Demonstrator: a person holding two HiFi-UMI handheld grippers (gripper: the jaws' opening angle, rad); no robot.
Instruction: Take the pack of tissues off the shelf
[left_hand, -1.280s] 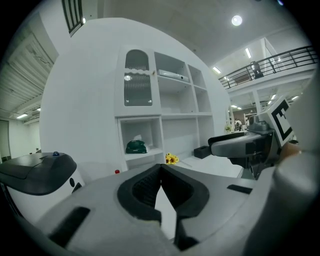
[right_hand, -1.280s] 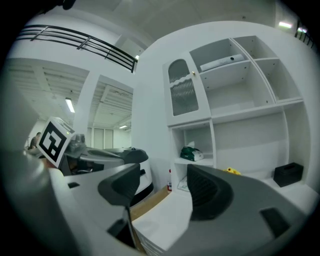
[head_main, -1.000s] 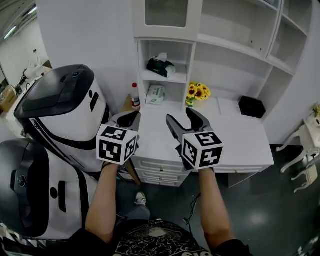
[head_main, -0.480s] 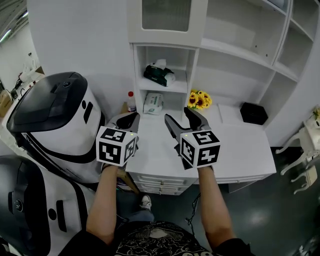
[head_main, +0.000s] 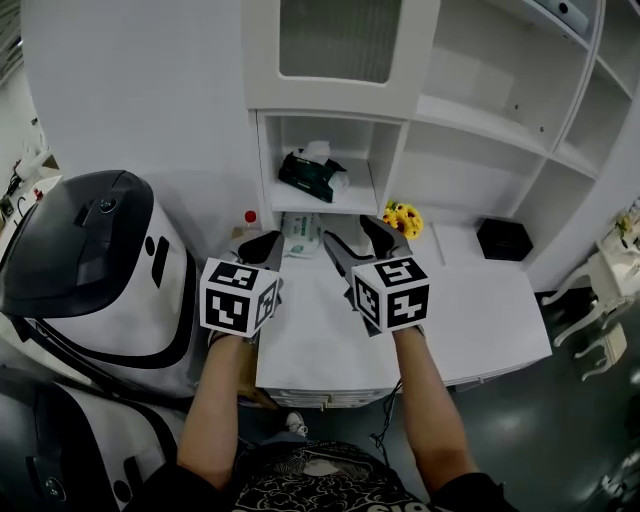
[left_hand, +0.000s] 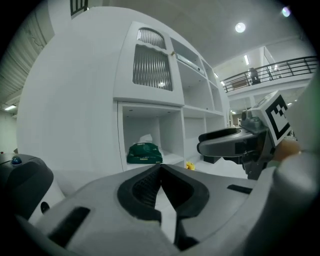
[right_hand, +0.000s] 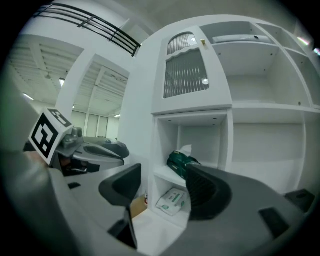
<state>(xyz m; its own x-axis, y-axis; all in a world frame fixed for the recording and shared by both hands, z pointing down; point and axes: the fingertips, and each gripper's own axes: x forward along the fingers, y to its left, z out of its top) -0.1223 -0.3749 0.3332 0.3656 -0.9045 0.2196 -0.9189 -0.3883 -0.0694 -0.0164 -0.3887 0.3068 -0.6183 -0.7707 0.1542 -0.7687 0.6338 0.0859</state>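
The green pack of tissues (head_main: 312, 172) lies on the upper shelf of a narrow open cubby, a white tissue sticking out of its top. It also shows in the left gripper view (left_hand: 144, 152) and the right gripper view (right_hand: 181, 162). My left gripper (head_main: 262, 245) hovers over the white counter (head_main: 330, 340) below and in front of the cubby, jaws shut and empty (left_hand: 160, 167). Beside it, my right gripper (head_main: 350, 230) is open with nothing between its fingers (right_hand: 162, 175). Both are well short of the pack.
A white wipes pack (head_main: 300, 232) lies in the cubby's lower level, a red-capped bottle (head_main: 250, 217) to its left. Sunflowers (head_main: 402, 220) and a black box (head_main: 503, 240) stand further right on the counter. Large white and black robot shells (head_main: 90, 260) crowd the left side.
Both grippers have moved forward toward the shelf unit, and the view has closed in on it. The jaws stand as before: left shut, right open.
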